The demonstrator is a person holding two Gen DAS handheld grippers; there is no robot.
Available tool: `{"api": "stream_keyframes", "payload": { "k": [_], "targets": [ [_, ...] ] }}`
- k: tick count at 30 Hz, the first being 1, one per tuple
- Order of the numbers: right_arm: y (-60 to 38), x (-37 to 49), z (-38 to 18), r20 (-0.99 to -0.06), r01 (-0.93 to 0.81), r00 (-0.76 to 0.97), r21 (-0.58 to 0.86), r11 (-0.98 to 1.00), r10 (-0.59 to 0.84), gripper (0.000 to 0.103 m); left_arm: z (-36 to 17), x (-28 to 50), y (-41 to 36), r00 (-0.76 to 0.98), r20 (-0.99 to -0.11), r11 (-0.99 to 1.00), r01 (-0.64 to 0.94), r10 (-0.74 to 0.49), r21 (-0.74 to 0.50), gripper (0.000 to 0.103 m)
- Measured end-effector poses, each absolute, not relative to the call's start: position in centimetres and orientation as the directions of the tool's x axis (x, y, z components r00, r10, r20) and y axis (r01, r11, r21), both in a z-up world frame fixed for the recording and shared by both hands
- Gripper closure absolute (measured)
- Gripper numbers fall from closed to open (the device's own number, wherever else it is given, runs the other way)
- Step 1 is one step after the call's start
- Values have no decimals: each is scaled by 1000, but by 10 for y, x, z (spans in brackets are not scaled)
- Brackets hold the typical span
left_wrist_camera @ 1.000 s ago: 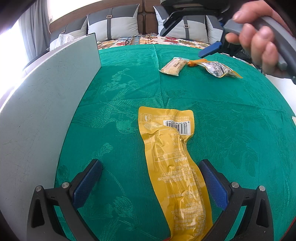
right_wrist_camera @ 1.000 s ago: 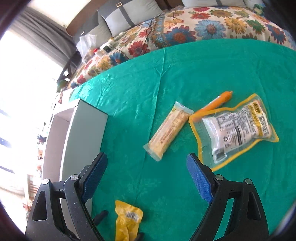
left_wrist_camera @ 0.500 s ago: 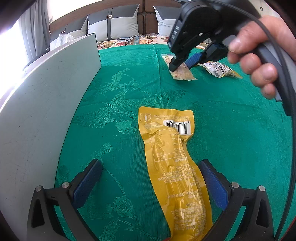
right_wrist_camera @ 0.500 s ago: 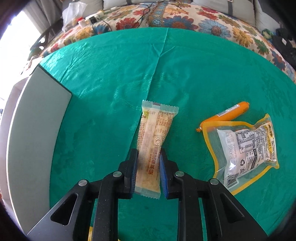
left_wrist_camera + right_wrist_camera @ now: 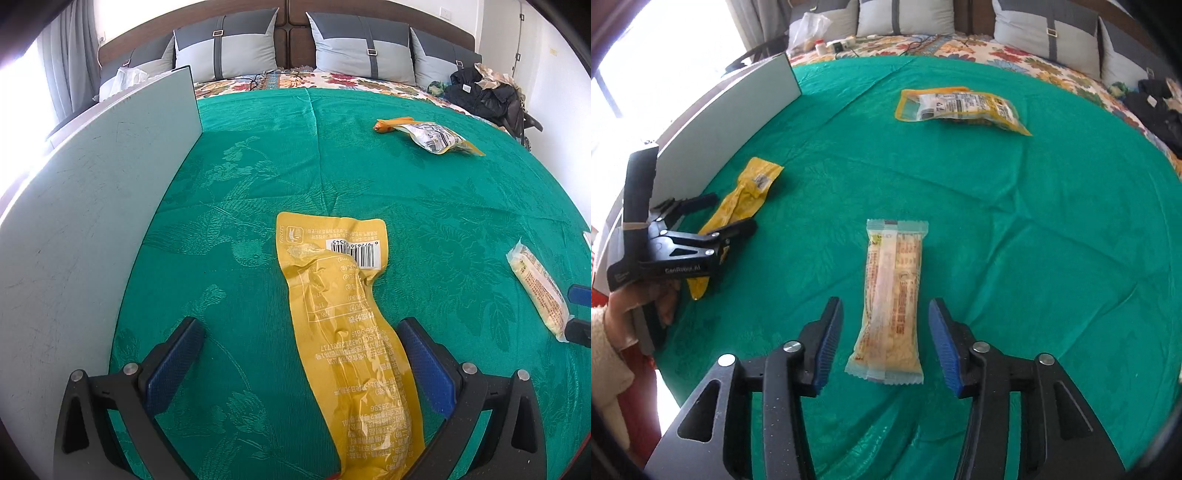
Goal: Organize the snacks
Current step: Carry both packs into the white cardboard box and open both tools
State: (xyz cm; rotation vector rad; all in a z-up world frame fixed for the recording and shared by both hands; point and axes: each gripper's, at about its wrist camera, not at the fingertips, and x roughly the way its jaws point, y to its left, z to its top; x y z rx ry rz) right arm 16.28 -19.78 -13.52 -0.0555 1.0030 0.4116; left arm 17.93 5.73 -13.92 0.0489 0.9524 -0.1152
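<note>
Grey board (image 5: 92, 221) flanks yellow packet (image 5: 347, 332)

- We read "GenRobot.AI" in white on the black side plate of the left gripper (image 5: 716, 214), just left of the yellow pouch (image 5: 347, 332).
- Yellow pouch: white barcode label near its top edge, digits upside down to us, roughly "6 972636…2545", partly creased.
- Same pouch, lower down: dense printed lines, also upside down; "SC10432128201717" and "GB/T 23586" look right, the rest is too small.
- Beige snack bar (image 5: 892, 295), right of the yellow pouch: orange print along the wrapper, unreadable.
- Clear yellow-edged packet (image 5: 960, 105), far beyond the yellow pouch: black-on-white label block, unreadable.
</note>
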Motion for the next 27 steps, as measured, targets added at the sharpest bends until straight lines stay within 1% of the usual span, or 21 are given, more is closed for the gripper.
{"api": "stream_keyframes", "payload": {
  "k": [3, 8, 9, 12, 14, 18, 20, 22, 23, 24, 25, 26, 27],
  "targets": [
    [-209, 137, -144, -794, -321, 534, 129, 938, 291, 35, -139, 179, 57, 574, -815, 993, 120, -77, -9, 0],
    [-190, 135, -150, -817, -368, 539, -7, 930, 207, 34, -139, 179, 57, 574, -815, 993, 120, -77, -10, 0],
    [-185, 135, -151, -814, -373, 545, -22, 928, 200, 30, -139, 179, 57, 574, -815, 993, 120, -77, -10, 0],
    [-193, 129, -157, -798, -356, 564, 0, 935, 214, 18, -139, 179, 57, 574, -815, 993, 120, -77, -10, 0],
    [-191, 127, -160, -787, -358, 578, -6, 934, 216, 14, -139, 179, 57, 574, -815, 993, 120, -78, -10, 0],
    [-192, 128, -159, -799, -358, 562, -3, 934, 213, 13, -139, 179, 57, 570, -818, 993, 122, -77, -9, 0],
    [-192, 138, -152, -833, -335, 513, 28, 942, 208, 15, -137, 182, 57, 519, -850, 989, 148, -90, -14, 0],
    [-194, 148, -138, -824, -325, 504, 95, 941, 257, 15, -136, 186, 57, 449, -889, 988, 152, -85, -18, 1],
    [-192, 154, -133, -823, -317, 508, 97, 944, 255, 15, -135, 185, 56, 428, -900, 988, 151, -87, -23, 1],
    [-187, 162, -130, -830, -313, 501, 88, 946, 243, 15, -133, 184, 55, 421, -902, 988, 154, -92, -28, 7],
    [-182, 171, -131, -844, -318, 483, 80, 945, 234, 16, -131, 181, 54, 425, -900, 986, 163, -99, -31, 19],
    [-175, 178, -133, -858, -327, 463, 67, 943, 222, 17, -128, 178, 52, 432, -896, 984, 178, -104, -28, 28],
    [-168, 185, -137, -871, -338, 447, 46, 940, 204, 18, -125, 174, 50, 439, -891, 981, 192, -112, -29, 56]
  ]
}}
